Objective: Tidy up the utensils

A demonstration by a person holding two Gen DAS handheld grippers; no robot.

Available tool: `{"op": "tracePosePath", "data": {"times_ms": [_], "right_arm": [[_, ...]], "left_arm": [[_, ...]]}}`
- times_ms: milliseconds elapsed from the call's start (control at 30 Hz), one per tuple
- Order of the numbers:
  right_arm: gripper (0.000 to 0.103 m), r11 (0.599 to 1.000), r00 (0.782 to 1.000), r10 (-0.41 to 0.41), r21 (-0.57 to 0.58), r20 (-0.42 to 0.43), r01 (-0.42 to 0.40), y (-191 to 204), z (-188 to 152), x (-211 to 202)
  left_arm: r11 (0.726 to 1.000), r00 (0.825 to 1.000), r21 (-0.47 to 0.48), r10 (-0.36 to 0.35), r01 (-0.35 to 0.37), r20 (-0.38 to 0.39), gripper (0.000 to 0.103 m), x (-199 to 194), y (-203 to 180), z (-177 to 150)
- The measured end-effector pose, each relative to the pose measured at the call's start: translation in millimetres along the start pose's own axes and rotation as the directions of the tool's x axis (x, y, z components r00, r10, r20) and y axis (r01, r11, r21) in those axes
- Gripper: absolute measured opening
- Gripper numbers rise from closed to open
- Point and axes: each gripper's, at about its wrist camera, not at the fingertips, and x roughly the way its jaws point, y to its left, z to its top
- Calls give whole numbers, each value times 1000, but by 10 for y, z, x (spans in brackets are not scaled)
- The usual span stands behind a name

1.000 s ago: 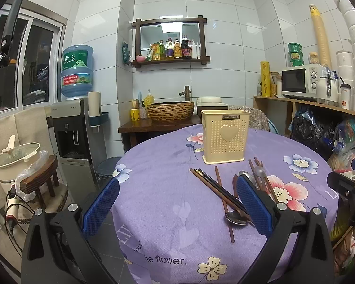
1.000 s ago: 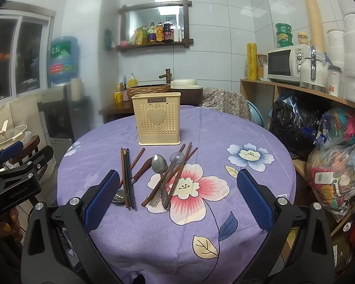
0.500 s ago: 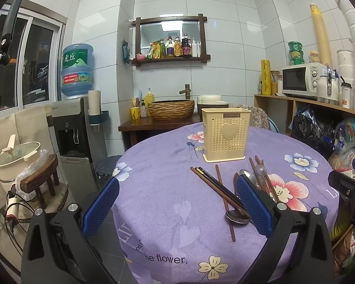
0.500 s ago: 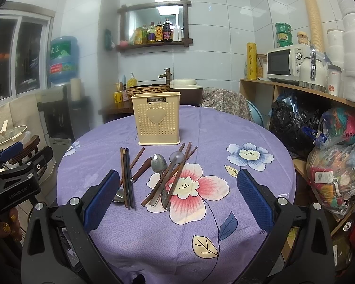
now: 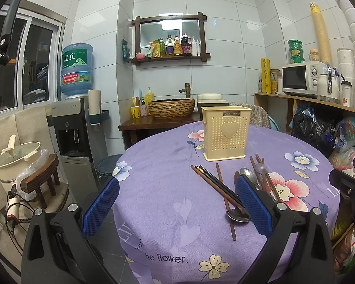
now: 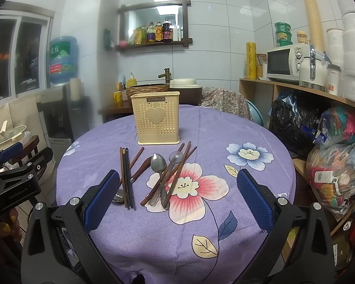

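Note:
A cream perforated utensil holder (image 5: 226,133) (image 6: 156,118) with a heart on its front stands upright on the round purple-clothed table (image 5: 168,189) (image 6: 224,127). In front of it lie dark chopsticks (image 5: 216,185) (image 6: 126,175), brown chopsticks (image 6: 175,168) and metal spoons (image 5: 237,214) (image 6: 158,162), all loose on the cloth. My left gripper (image 5: 176,202) hangs open at the table's near-left edge, nothing between its blue pads. Over the near edge my right gripper (image 6: 177,200) is open too, with the utensils just beyond its fingertips.
A water dispenser (image 5: 75,127) and a small stool (image 5: 41,179) stand left of the table. A sink counter with a woven basin (image 5: 170,107) is behind it. Shelving with a microwave (image 6: 288,62) and stuffed bags (image 6: 338,172) fills the right side. A hand (image 6: 2,224) holds the left gripper.
Both views have barely shifted; the left gripper has drifted very slightly. The utensils and the holder have not moved.

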Motion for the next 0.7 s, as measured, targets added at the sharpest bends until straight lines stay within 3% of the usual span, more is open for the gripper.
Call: {"op": "tracePosePath", "data": {"times_ms": [600,700], "right_arm": [[98,1000,1000,-4,-1,-6,4,-31,-29,26],[98,1000,1000,-10,-8,-26,9,-60,-40,92]], "left_arm": [[1000,1000,5,3,-2,-19,98,32,-13,-14],[999,997,-4,-39,38,-65,98,104,9,-36]]}}
